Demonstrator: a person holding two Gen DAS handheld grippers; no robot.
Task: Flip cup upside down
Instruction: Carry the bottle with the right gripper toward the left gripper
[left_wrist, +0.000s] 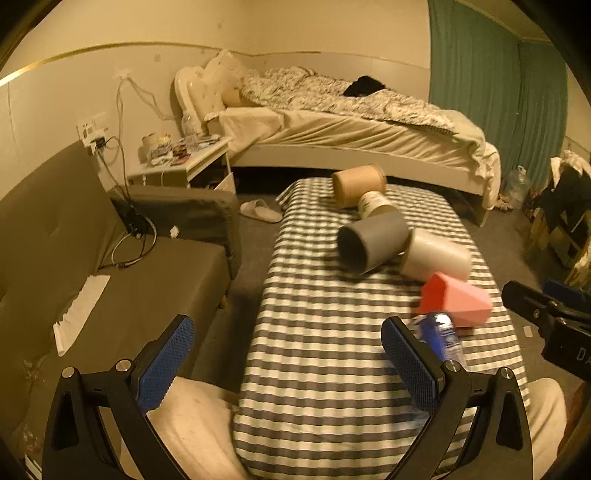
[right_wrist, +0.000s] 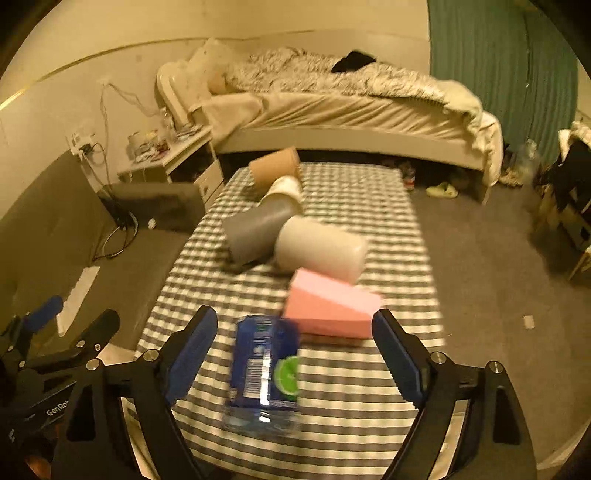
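Several cups lie on their sides in a row on the checked tablecloth (left_wrist: 325, 354): a tan cup (left_wrist: 357, 184) farthest, a small cream cup (left_wrist: 375, 204), a grey cup (left_wrist: 371, 242) with its mouth facing me, a white cup (left_wrist: 436, 255), and a pink faceted cup (left_wrist: 458, 300) nearest. A blue-labelled plastic bottle (right_wrist: 267, 373) lies in front of the pink cup (right_wrist: 332, 308). My left gripper (left_wrist: 288, 362) is open over the table's near left edge. My right gripper (right_wrist: 295, 354) is open, its fingers on either side of the bottle, not touching it.
A grey sofa (left_wrist: 74, 266) stands left of the table, with cables and papers on it. A bed (left_wrist: 351, 122) and a cluttered nightstand (left_wrist: 181, 158) are behind. Slippers (left_wrist: 260, 210) lie on the floor. The person's light trousers (left_wrist: 192, 424) show below the table.
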